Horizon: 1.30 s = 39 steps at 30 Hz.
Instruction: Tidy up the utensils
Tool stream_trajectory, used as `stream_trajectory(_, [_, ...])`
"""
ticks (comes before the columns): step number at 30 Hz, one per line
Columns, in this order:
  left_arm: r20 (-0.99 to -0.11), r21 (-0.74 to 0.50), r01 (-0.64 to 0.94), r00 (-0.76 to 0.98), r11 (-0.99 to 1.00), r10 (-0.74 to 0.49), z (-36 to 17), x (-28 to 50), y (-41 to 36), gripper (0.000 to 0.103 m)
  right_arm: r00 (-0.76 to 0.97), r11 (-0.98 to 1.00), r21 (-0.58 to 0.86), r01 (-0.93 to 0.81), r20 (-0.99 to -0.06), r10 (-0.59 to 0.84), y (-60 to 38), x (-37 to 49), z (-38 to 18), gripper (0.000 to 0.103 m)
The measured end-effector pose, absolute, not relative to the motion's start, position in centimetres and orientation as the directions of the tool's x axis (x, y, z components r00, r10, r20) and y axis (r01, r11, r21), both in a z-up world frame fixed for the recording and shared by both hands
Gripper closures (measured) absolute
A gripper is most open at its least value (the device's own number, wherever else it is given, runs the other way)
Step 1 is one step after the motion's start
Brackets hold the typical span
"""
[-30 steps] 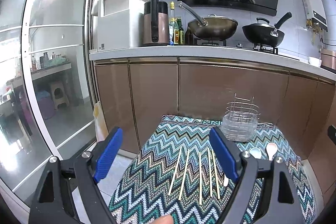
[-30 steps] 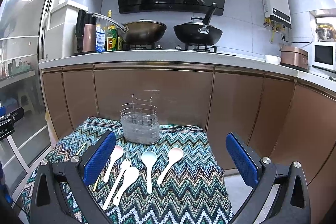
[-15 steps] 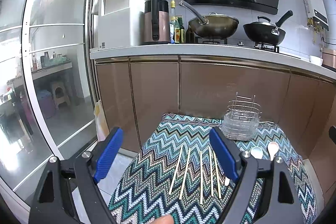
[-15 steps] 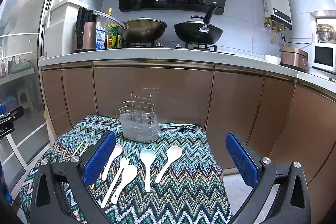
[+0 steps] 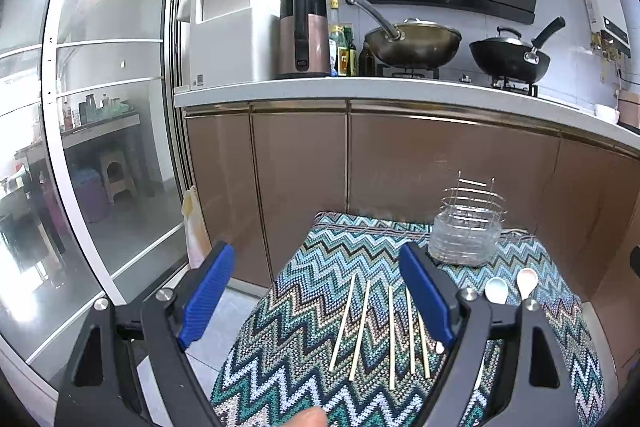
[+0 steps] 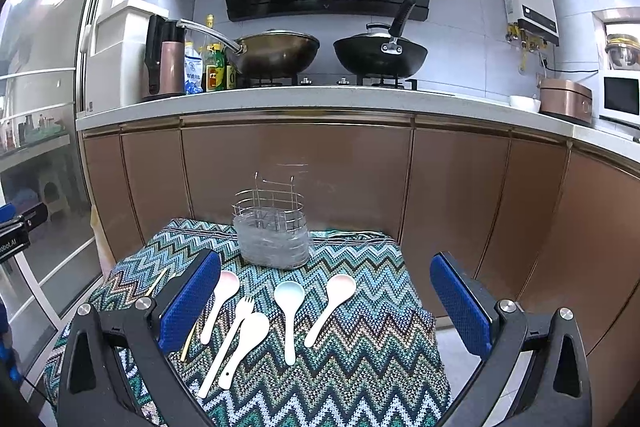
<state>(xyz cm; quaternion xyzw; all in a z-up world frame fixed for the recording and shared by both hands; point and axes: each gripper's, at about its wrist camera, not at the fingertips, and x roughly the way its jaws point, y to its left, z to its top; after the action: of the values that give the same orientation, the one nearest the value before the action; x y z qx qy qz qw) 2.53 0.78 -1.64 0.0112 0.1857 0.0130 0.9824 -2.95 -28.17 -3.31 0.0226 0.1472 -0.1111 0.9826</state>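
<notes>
1. The left tool (image 5: 316, 297) and right tool (image 6: 326, 303) have both crept slightly nearer the wire utensil holder (image 6: 272, 231); nothing grasped, so organizing hasn't begun.
2. Both hover level above the table (image 6: 360, 367), jaws wide apart and empty.
3. Chopsticks (image 5: 362, 331) lie left of the holder, spoons (image 6: 289, 315) and a fork (image 6: 230, 339) in front.

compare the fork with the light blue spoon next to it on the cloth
The fork ends in tines and lies slanted; the light blue spoon ends in a round bowl and lies nearly straight. The fork is white, the spoon pale blue. Both lie flat on the zigzag cloth, heads toward the wire holder.
</notes>
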Motion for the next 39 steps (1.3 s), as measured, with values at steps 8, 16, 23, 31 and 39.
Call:
stream_trajectory(8, [-0.371, 0.057, -0.034, 0.927, 0.998, 0.053, -1.4, 3.5, 1.1, 0.019, 0.932, 0.979, 0.003, 0.204, -0.308, -0.193, -28.2, -2.7, -3.7, 0.0])
stream_trajectory(16, [-0.428, 0.076, -0.065, 0.899, 0.995, 0.092, -1.2, 5.7, 2.8, 0.019, 0.925, 0.984, -0.017, 0.176, -0.34, -0.172, -28.7, -2.1, -3.6, 0.0])
stream_trajectory(23, [-0.505, 0.078, -0.008, 0.862, 0.997, 0.046, -2.2, 7.8, 2.3, 0.019, 0.912, 0.981, -0.007, 0.195, -0.366, -0.184, -30.8, -0.5, -3.1, 0.001])
stream_trajectory(31, [-0.625, 0.079, 0.086, 0.78, 0.993, -0.018, -4.5, 12.2, 0.6, 0.021, 0.852, 0.993, 0.09, 0.081, -0.523, -0.022, -32.9, 5.0, -5.5, 0.04])
stream_trajectory(39, [-0.807, 0.003, 0.247, 0.572, 0.969, -0.143, -8.5, 19.2, -2.3, 0.047, 0.723, 0.985, 0.149, -0.087, -0.671, 0.166, -33.0, 12.2, -9.8, 0.059])
